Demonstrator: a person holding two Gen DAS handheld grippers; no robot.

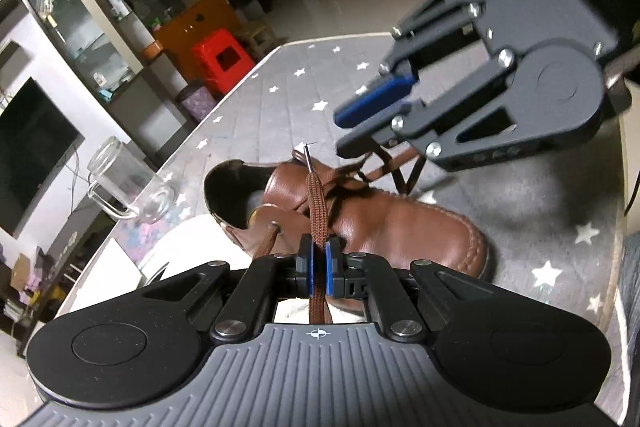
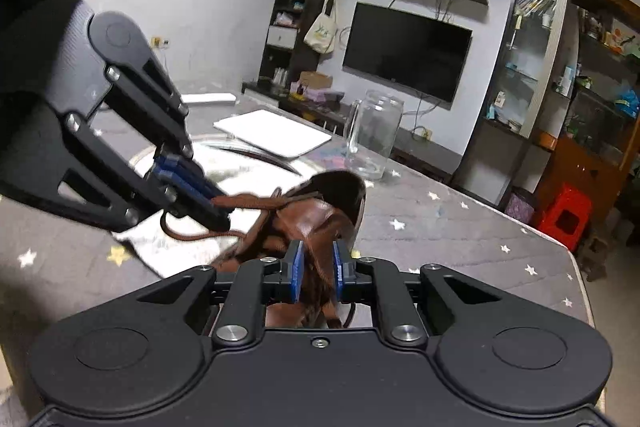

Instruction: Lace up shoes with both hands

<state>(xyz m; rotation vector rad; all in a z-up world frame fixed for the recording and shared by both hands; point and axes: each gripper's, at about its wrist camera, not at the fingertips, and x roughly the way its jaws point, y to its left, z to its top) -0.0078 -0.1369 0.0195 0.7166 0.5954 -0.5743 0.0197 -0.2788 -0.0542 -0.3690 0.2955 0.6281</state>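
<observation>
A brown leather shoe (image 1: 384,223) lies on the grey star-patterned table cover, toe toward the right; it also shows in the right wrist view (image 2: 316,219). My left gripper (image 1: 319,269) is shut on a flat brown lace (image 1: 317,203) whose metal tip points up; it also shows in the right wrist view (image 2: 218,211), pinching that lace. My right gripper (image 2: 316,269) is slightly open, its blue pads either side of the shoe's laces without clamping them. In the left wrist view it (image 1: 352,131) hovers above the shoe's lacing, with lace strands hanging under it.
A clear glass mug (image 1: 128,187) stands left of the shoe near the table edge (image 1: 224,99); it shows behind the shoe in the right wrist view (image 2: 372,135). A white board (image 2: 272,133) lies further back. A red stool (image 1: 222,61) stands beyond the table.
</observation>
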